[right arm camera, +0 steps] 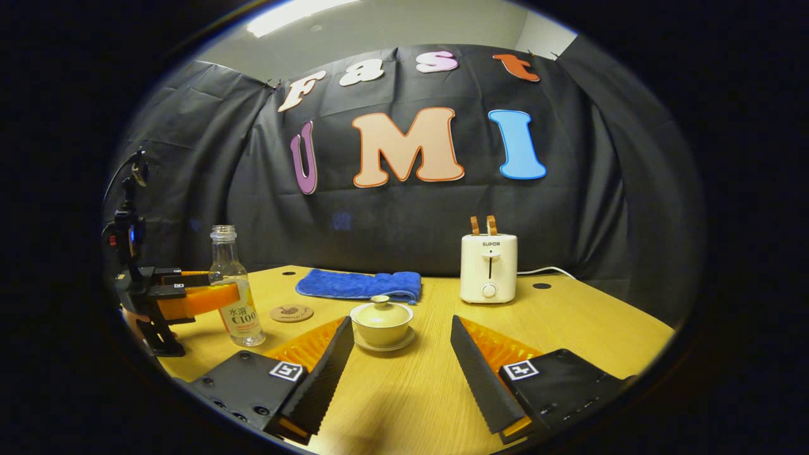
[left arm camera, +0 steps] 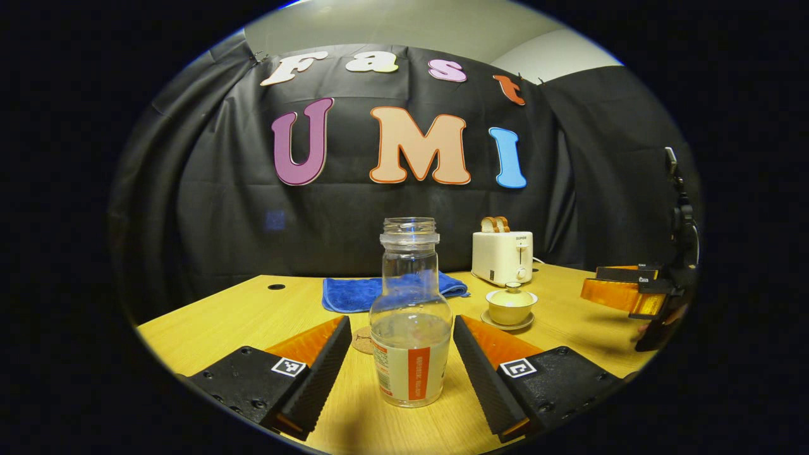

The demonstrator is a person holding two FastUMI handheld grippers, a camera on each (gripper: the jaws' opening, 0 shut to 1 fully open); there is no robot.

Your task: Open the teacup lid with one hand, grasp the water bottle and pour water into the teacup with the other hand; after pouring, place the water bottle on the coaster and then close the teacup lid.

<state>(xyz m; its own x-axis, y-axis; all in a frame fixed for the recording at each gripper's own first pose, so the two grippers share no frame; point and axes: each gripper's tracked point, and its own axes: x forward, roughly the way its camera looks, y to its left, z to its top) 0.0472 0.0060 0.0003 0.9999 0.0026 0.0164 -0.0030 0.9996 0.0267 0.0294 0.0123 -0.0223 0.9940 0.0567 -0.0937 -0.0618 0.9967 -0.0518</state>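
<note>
An uncapped clear water bottle [left arm camera: 411,316] with a white and orange label stands upright on the wooden table, partly filled. My left gripper [left arm camera: 404,370] is open, a finger on each side of the bottle's lower body without touching it. The bottle [right arm camera: 235,291] and the left gripper [right arm camera: 189,297] also appear at the left of the right gripper view. A lidded cream teacup [right arm camera: 382,321] sits on its saucer just ahead of my open right gripper [right arm camera: 404,373], slightly left of centre. The teacup [left arm camera: 510,303] is right of the bottle. A round cork coaster [right arm camera: 291,313] lies between bottle and cup.
A folded blue towel [right arm camera: 360,284] lies at the back of the table [right arm camera: 588,328]. A cream toaster [right arm camera: 488,266] with toast in it stands back right, its cord trailing right. The right gripper [left arm camera: 632,294] hovers at the right of the left gripper view.
</note>
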